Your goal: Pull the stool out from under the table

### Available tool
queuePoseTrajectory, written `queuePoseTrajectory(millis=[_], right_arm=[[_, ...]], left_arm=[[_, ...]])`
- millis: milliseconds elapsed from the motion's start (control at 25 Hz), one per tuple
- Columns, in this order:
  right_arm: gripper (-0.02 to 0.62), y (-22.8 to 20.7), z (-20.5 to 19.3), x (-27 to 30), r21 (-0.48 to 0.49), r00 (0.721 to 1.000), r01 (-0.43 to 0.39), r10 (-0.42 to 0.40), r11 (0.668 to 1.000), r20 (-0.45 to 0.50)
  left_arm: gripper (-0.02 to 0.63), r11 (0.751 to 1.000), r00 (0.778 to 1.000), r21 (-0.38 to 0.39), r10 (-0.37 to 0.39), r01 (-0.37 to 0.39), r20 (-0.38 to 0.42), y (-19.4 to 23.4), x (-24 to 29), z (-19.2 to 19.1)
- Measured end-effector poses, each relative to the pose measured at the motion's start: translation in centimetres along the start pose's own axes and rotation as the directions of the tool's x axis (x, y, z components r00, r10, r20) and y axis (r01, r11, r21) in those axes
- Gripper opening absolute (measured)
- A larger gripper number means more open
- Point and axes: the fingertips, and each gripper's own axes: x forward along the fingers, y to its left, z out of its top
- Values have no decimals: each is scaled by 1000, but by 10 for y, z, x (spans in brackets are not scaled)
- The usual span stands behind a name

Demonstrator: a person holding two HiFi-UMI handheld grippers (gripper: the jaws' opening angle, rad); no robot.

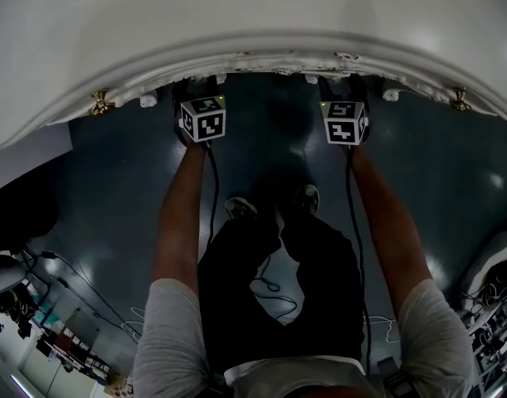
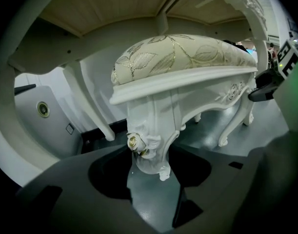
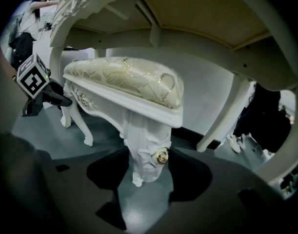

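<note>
The stool [image 2: 188,57] stands under the white table [image 1: 253,15]. It has a cream leaf-patterned cushion and carved white legs, and the head view hides it. Both grippers reach under the table's edge. My left gripper [image 1: 203,121] is open, with one front stool leg [image 2: 149,145] standing between its jaws, close to both pads. My right gripper [image 1: 345,123] is open too, and the other front leg [image 3: 146,152] is between its jaws. Each gripper shows in the other's view: the right gripper [image 2: 278,69] and the left gripper [image 3: 35,79].
Slanted white table legs [image 2: 85,101] [image 3: 224,118] stand beside the stool, with a white wall behind it. The floor is dark grey. The person's feet [image 1: 274,206] stand just back from the table. Cables and equipment [image 1: 21,305] lie at the lower left.
</note>
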Motion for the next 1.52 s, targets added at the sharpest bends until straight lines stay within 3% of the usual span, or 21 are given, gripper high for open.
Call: queuePoseTrajectory(millis=[640,1520], right_arm=[[268,6,-16,-23,-16,998,-41,41,999,-44],[265,29,-65,-68,-4,989,-77,76,997,-130]], left_arm=[[241,997,998,-73,26,-30,-59,-14,-39,-30],[236,995,984,-97,2,-20,-180,-39,-94,-86]])
